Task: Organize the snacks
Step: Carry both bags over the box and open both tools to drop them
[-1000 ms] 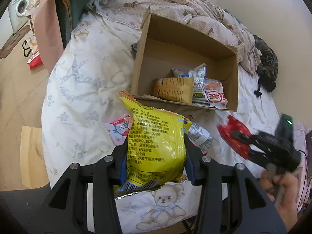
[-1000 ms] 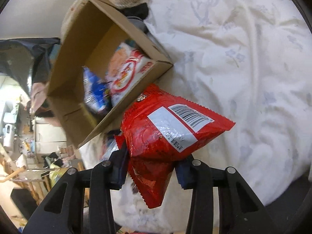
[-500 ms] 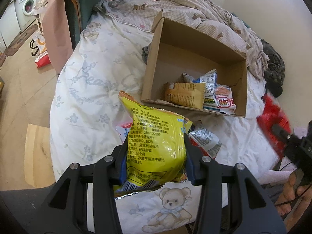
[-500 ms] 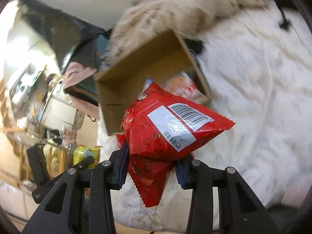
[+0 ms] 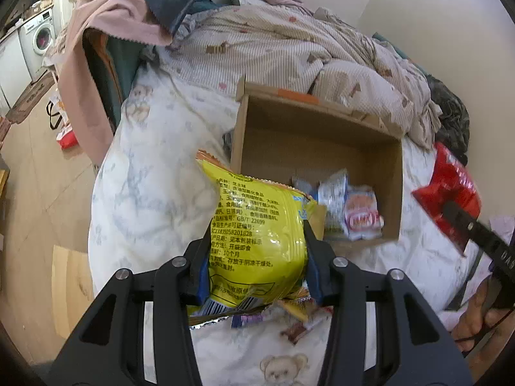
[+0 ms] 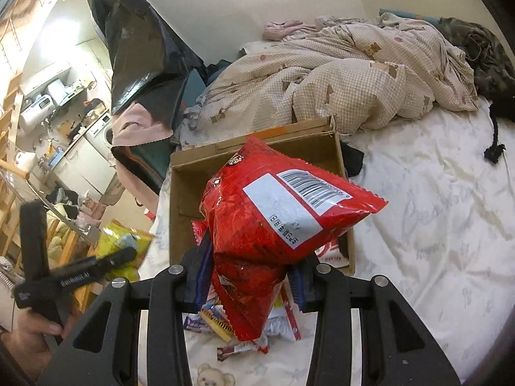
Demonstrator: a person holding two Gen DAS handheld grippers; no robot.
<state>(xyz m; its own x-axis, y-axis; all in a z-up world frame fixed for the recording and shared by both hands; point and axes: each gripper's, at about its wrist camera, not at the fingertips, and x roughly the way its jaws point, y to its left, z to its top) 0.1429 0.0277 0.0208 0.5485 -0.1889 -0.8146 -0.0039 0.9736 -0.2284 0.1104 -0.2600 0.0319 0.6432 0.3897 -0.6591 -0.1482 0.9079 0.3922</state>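
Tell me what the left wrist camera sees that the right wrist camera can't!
Only the left wrist view shows the print on the yellow crinkly snack bag pinched in the left gripper, and the small white packets on the box floor.

Only the right wrist view shows the barcode label on the red foil snack bag pinched in the right gripper, and a black plastic sheet by the wall.

Both show the open brown cardboard box, the beige checked quilt and loose snack packets on the white bedsheet.
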